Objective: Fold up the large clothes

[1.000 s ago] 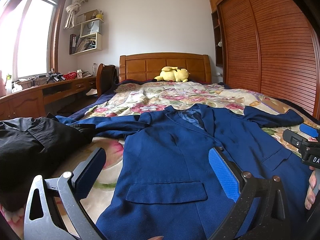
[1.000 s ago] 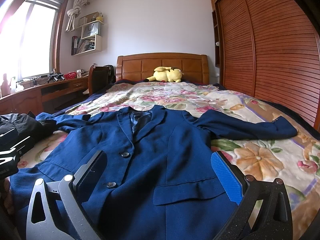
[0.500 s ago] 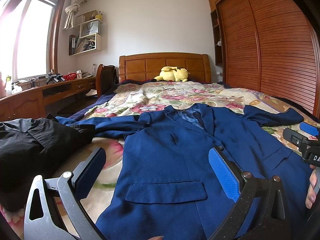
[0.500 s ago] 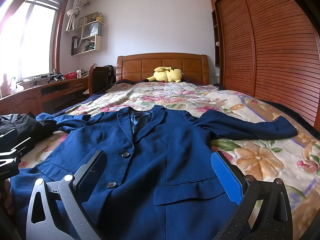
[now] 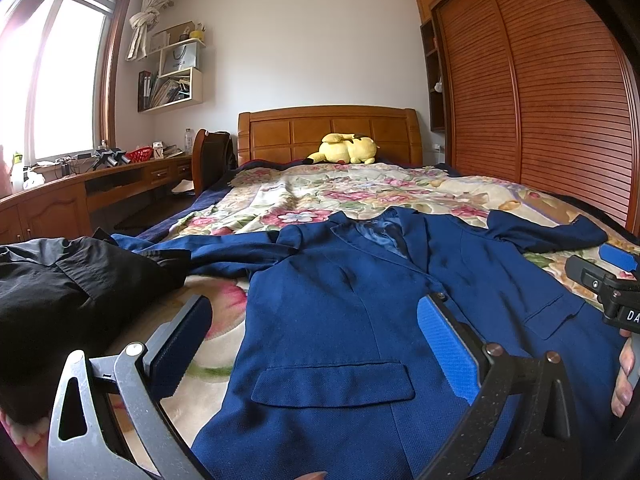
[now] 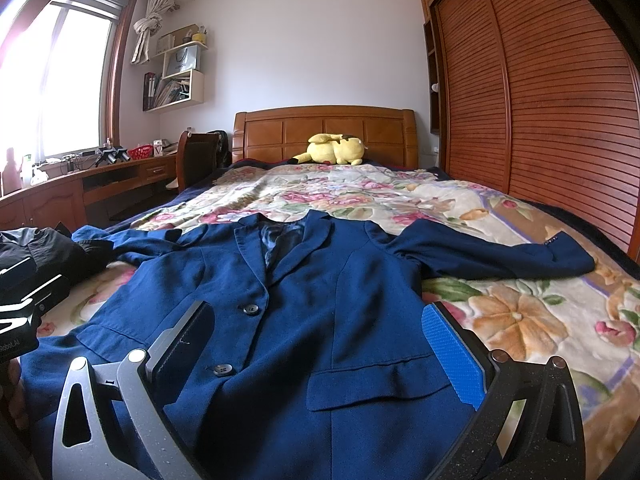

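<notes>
A navy blue suit jacket (image 5: 344, 312) lies flat and face up on the floral bedspread (image 5: 320, 200), buttoned, with both sleeves spread sideways. It also shows in the right wrist view (image 6: 304, 304). My left gripper (image 5: 312, 344) is open and empty, hovering over the jacket's left front near its flap pocket (image 5: 332, 384). My right gripper (image 6: 316, 348) is open and empty over the jacket's lower right front, near the buttons (image 6: 251, 309). Each gripper appears at the edge of the other's view.
A black garment (image 5: 60, 304) is heaped on the bed's left side by the jacket's sleeve. A yellow plush toy (image 5: 346, 149) lies by the wooden headboard. A desk (image 5: 52, 196) and chair stand to the left, a slatted wardrobe (image 5: 552, 112) to the right.
</notes>
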`<state>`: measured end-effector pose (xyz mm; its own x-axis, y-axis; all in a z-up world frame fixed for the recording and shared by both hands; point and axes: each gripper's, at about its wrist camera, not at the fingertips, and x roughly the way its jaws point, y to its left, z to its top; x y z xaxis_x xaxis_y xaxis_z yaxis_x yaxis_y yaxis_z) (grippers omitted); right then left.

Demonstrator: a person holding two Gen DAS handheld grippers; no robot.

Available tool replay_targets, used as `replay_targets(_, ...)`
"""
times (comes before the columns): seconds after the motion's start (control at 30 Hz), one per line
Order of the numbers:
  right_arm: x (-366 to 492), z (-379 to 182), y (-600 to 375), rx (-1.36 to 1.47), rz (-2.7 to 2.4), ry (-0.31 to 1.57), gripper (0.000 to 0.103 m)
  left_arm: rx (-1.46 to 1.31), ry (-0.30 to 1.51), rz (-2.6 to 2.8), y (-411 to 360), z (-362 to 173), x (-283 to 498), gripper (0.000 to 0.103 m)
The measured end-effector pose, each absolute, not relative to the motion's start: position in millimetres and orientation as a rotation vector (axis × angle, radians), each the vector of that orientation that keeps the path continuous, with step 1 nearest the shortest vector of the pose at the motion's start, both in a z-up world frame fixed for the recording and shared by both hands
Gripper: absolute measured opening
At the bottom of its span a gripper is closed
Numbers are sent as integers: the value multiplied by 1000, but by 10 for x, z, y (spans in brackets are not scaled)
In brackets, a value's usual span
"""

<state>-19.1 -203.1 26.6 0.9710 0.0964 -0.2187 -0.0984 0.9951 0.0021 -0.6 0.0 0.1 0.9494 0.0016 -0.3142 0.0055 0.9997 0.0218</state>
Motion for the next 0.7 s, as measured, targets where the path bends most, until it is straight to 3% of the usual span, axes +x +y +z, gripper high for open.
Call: replay_targets(0.7, -201, 267, -2024, -12, 102, 220, 103, 25, 320, -4, -5, 4, -11, 103)
